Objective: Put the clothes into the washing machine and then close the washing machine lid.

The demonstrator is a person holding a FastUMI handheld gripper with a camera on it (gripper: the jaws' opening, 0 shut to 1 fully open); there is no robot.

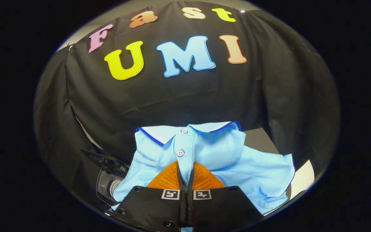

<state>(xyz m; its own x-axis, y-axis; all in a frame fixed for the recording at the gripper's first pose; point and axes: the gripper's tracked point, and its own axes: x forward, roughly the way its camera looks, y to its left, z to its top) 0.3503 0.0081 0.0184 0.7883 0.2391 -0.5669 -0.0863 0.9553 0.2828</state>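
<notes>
— Since my fingers [185,174] sit at lower centre, what are they at?

— I have them closed, pinching a fold of the light blue polo shirt [211,154] along its button placket; cloth runs between both.

— Where does the shirt lie?

— It fills the lower middle of the frame, collar up toward the black wall [179,96], sleeve spread to the lower right over a white sheet [303,180].

— Anything lower left?

— A dark machine part with a clear cover [106,183], beside the shirt's edge; I cannot tell what it is.

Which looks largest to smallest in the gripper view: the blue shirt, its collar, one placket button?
1. Blue shirt, pinched between the shut fingers of the gripper.
2. Collar.
3. Lower placket button.
The shirt's nearness to the camera enlarges everything.
</notes>
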